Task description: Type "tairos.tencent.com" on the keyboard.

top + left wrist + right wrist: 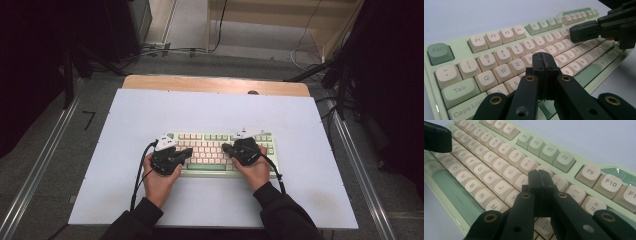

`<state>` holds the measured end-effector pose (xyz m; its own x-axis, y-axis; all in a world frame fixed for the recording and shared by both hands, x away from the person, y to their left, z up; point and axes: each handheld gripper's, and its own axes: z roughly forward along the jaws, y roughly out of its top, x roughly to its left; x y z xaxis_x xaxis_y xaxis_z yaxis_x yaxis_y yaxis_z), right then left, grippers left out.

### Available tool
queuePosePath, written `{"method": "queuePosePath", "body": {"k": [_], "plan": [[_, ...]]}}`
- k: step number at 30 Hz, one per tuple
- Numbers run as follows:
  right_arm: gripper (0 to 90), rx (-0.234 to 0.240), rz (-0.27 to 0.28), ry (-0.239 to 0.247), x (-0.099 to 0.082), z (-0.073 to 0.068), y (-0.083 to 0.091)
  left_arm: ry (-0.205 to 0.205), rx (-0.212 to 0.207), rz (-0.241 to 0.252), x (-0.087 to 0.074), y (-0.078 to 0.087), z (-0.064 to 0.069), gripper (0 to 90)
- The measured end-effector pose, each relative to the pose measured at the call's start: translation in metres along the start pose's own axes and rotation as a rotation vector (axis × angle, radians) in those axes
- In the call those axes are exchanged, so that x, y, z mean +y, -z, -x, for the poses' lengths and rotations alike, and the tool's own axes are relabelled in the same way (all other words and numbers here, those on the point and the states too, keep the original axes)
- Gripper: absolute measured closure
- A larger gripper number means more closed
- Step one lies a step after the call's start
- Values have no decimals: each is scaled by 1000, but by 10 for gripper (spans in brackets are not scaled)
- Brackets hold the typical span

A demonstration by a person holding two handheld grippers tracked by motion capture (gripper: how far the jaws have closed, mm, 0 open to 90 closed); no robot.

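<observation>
- The keyboard (220,149) lies flat on the white table (150,110), a little nearer the person than the middle; its long side runs left to right across the table, squarely in front of them
- The left gripper (186,152) sits over the left half of the keys and points inward to the right; in its own view its tip (543,60) hovers just above the letter rows, around E, R and the keys below, though I cannot tell whether it touches one
- The right gripper (226,148) sits over the right half and points inward to the left; its tip (540,178) hangs by I, O and K, just above the caps
- Both tools have their jaws pressed flat together with nothing between them, each making one blunt black tip, which looks suited to pressing a single key
- The two tips face each other along the keyboard's length, near but apart, with the middle letters such as T, Y, G and H between them
- So, as I judge it, side decides reach; keys left of that gap lie under the left tool, keys right of it under the right, and the next press is mostly a short drop straight down
</observation>
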<state>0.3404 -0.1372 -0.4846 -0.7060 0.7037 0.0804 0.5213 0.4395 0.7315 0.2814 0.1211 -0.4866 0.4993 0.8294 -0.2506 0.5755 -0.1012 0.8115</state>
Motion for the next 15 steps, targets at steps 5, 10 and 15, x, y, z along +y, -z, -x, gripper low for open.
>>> {"method": "queuePosePath", "body": {"k": [5, 10, 15], "plan": [[883, 25, 22, 17, 2, -7, 7, 5, 5, 5, 0, 1, -2, 900], [883, 51, 29, 34, 1, -15, 12, 7, 10, 7, 1, 2, -3, 900], [883, 67, 25, 43, 0, -18, 13, 6, 10, 8, 1, 2, -4, 900]]}}
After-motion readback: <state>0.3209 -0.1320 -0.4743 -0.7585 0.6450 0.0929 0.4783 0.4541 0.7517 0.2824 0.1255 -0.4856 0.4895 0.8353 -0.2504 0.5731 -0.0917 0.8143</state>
